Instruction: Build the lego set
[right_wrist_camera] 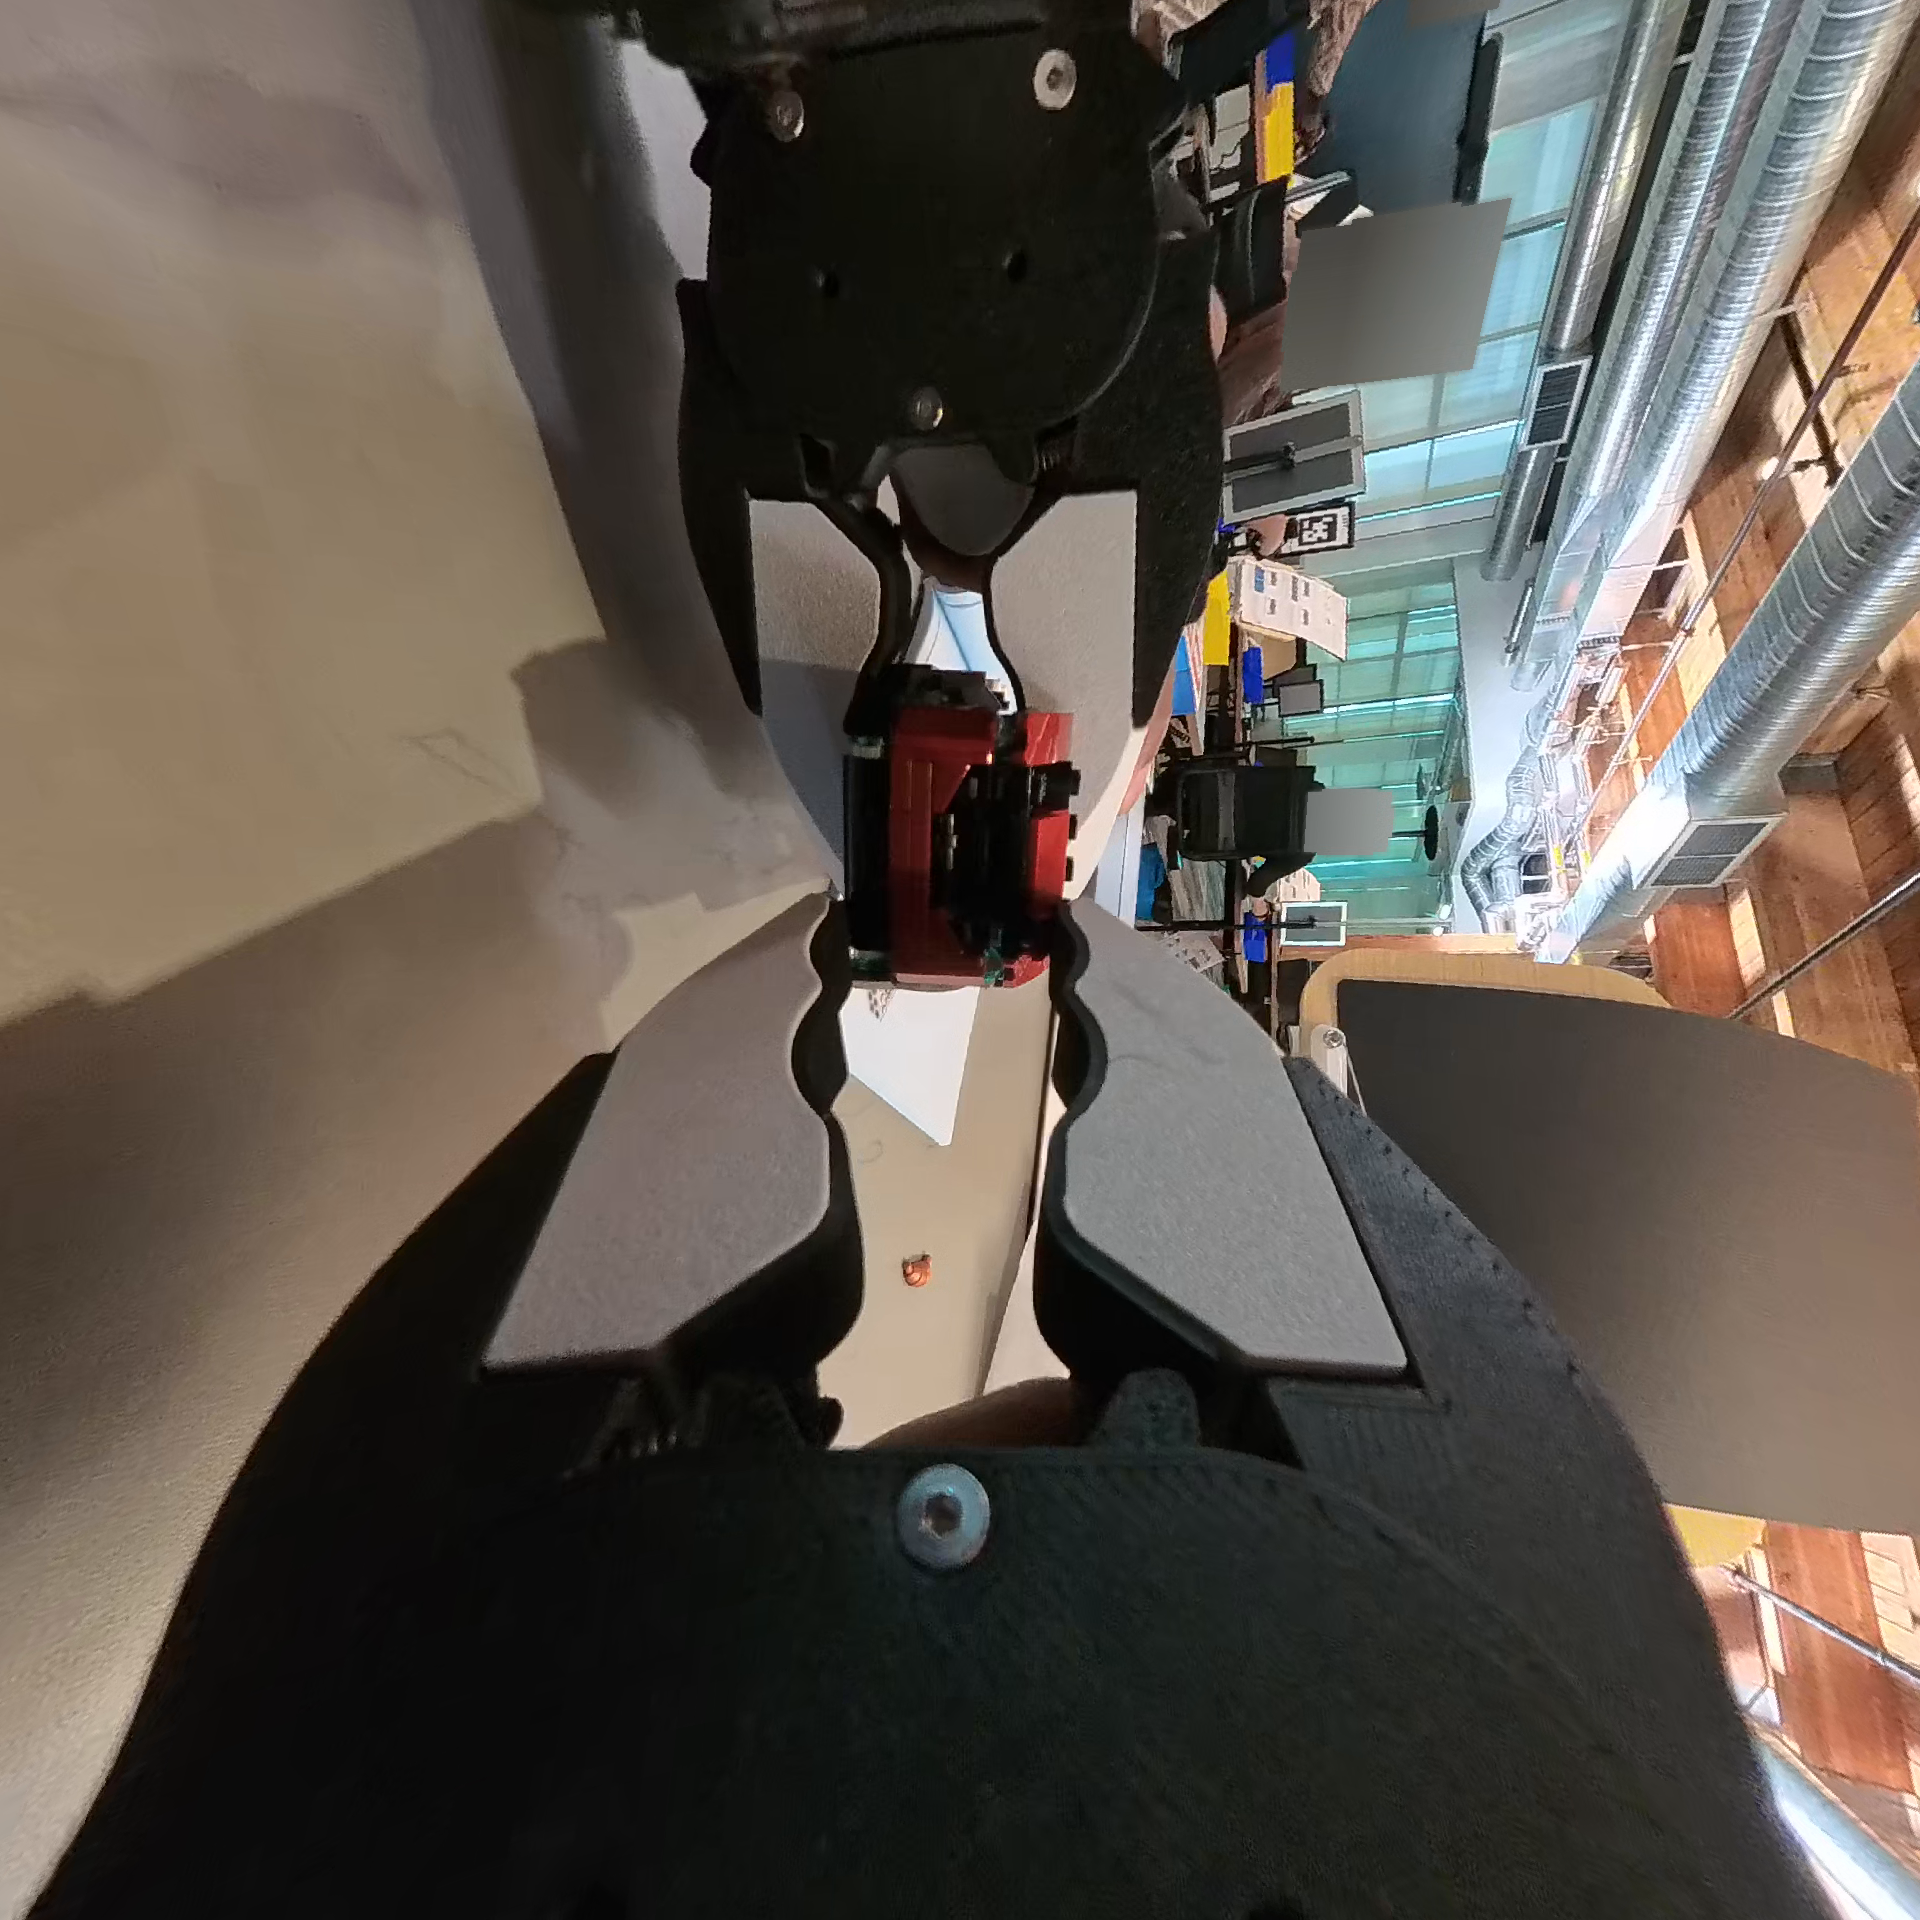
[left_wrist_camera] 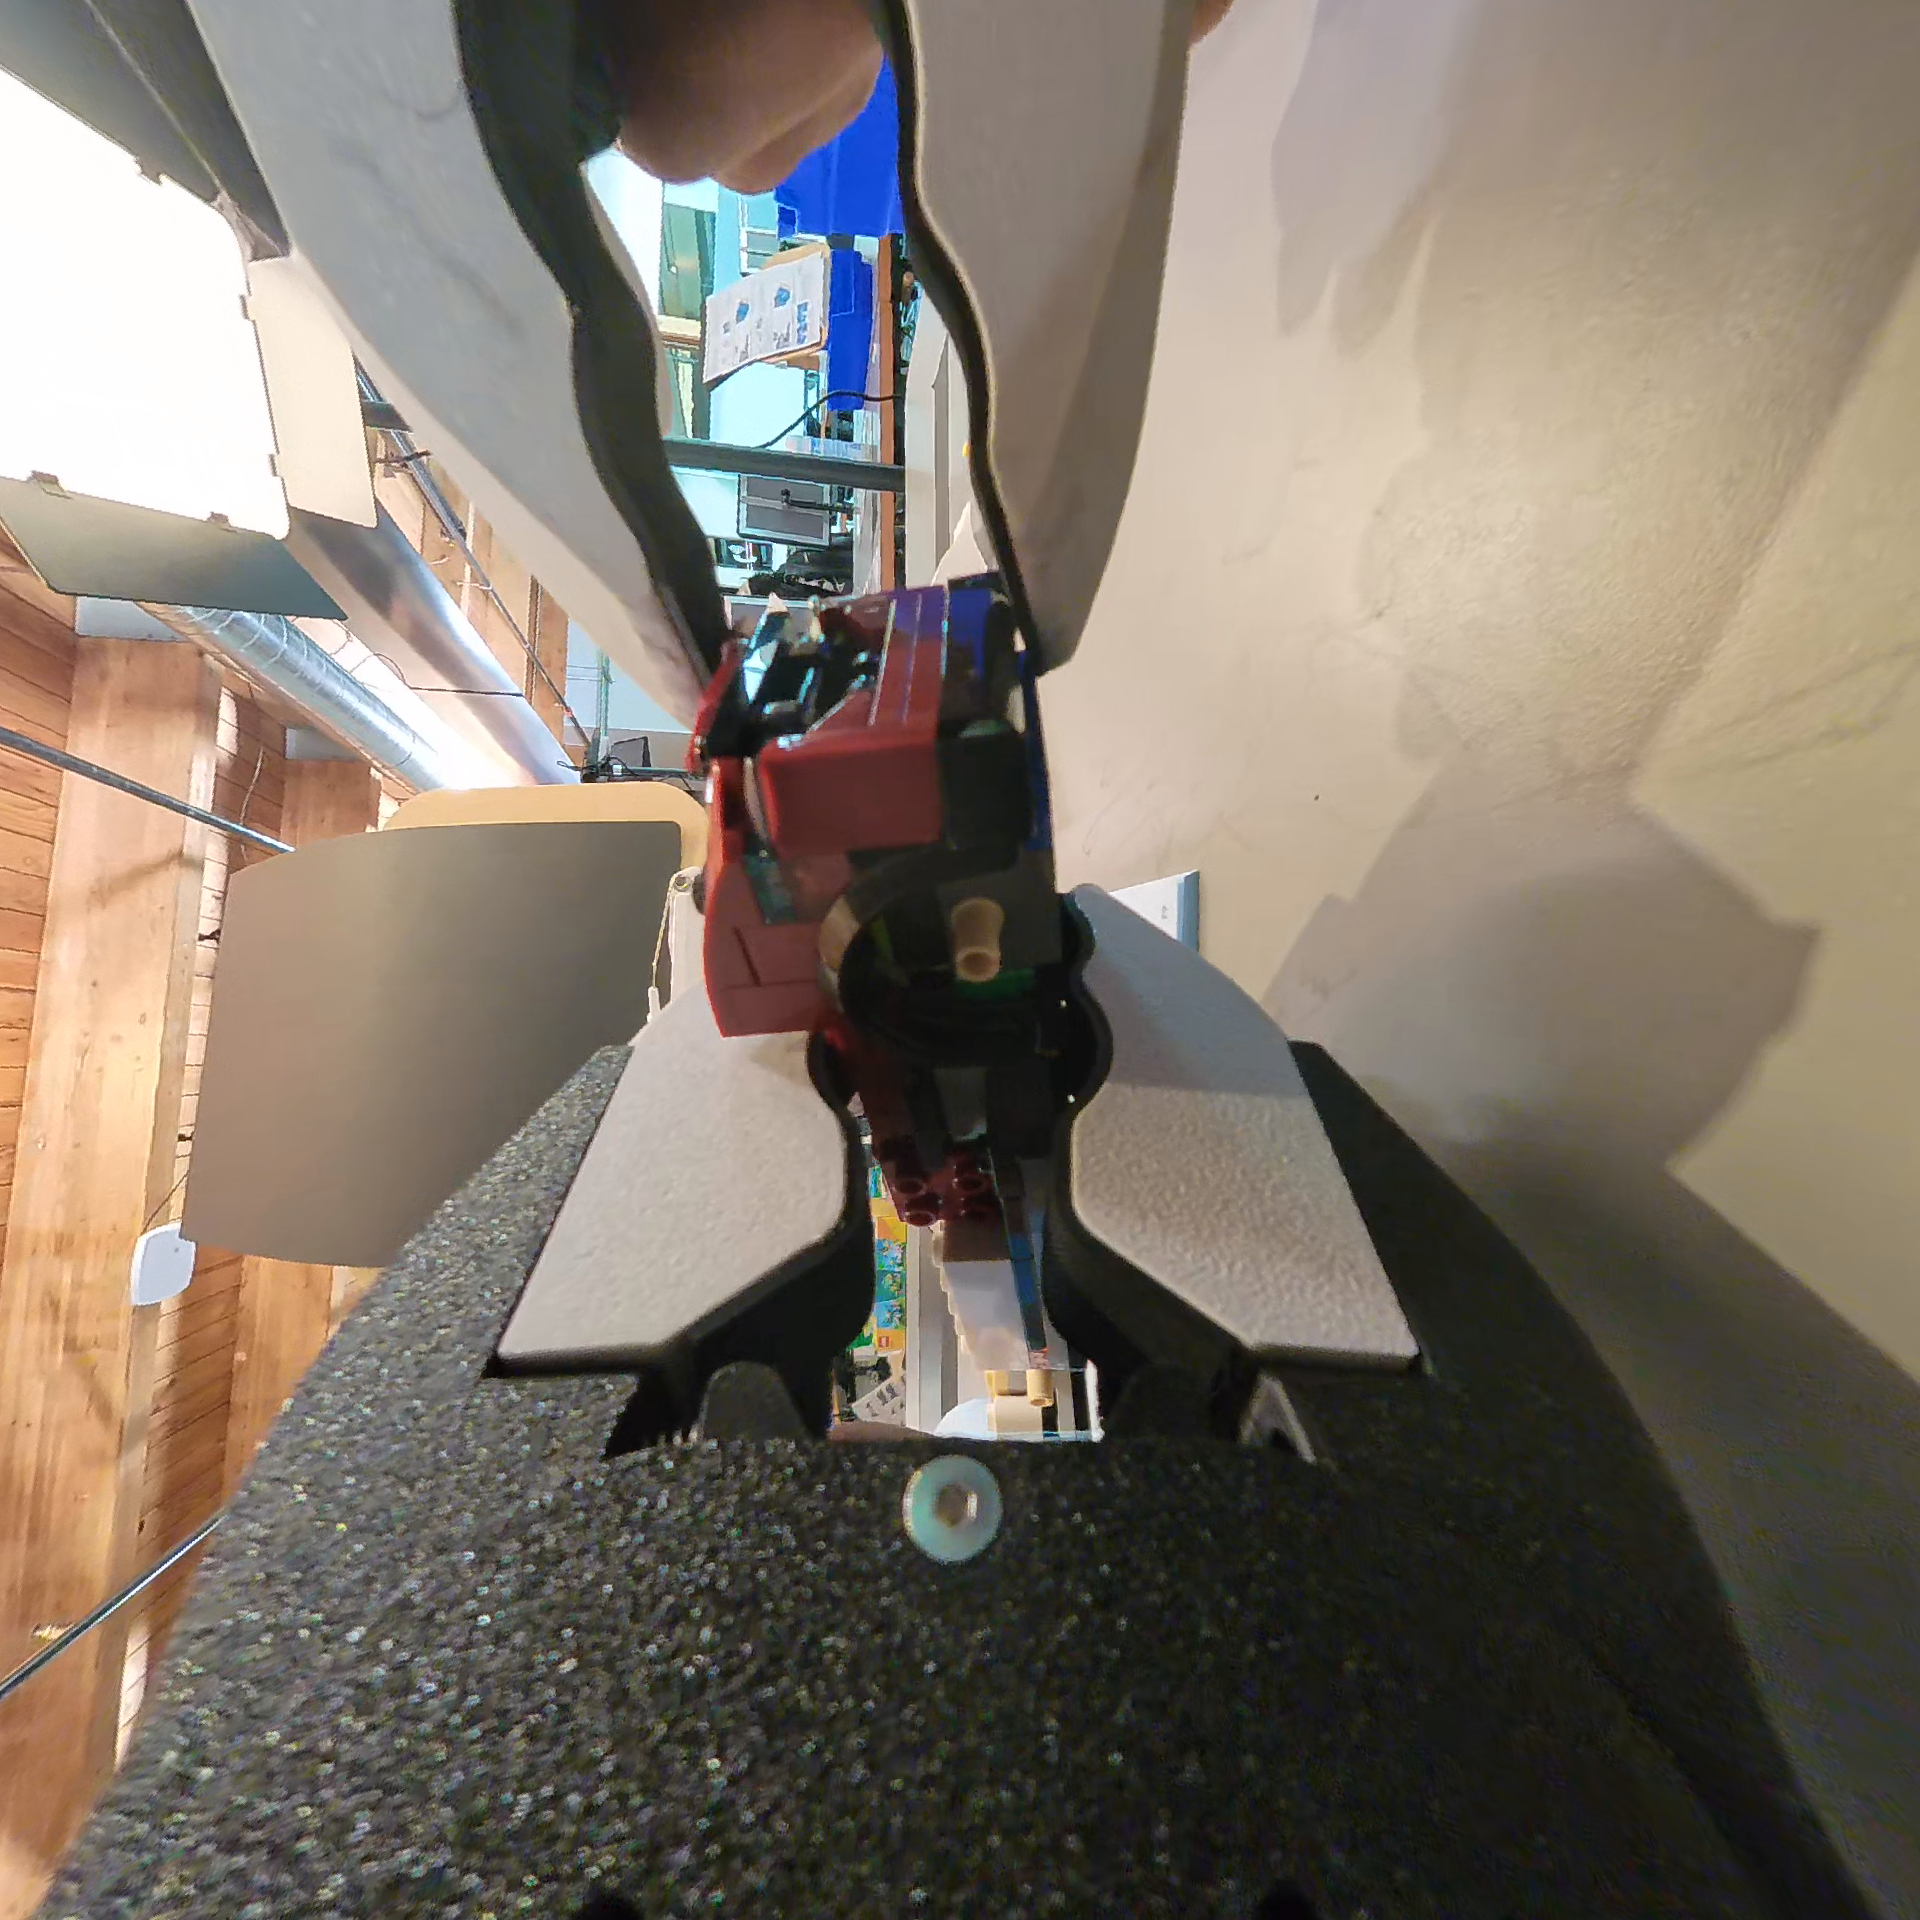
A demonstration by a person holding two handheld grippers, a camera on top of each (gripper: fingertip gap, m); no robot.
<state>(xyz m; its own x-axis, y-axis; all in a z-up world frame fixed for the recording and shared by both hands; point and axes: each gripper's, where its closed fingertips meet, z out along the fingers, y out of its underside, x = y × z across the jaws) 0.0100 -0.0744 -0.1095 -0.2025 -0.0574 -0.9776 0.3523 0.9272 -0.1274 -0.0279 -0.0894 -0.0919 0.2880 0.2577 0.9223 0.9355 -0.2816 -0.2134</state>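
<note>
Left gripper: grey fingers with black wavy pads, pinched on one end of a toy brick model; both pads lay against the model's black and dark red lower part. A tan peg stuck out of the model's black side, just above the fingertips.

Toy brick model: dark red and black bricks with a blue strip along one edge, held off any surface between the two grippers, which faced each other tip to tip.

Right gripper: same grey fingers and black pads, closed on the opposite end of the model; its fingertips pressed the red and black block from both sides. In the left wrist view its fingers came in from the top onto the model's far end.

Surroundings: pale table surface with shadows; a small orange piece lay on it, well apart from the model. Dark chair back with pale wood rim at the right. Silver ducts ran along wood-panelled structure.
</note>
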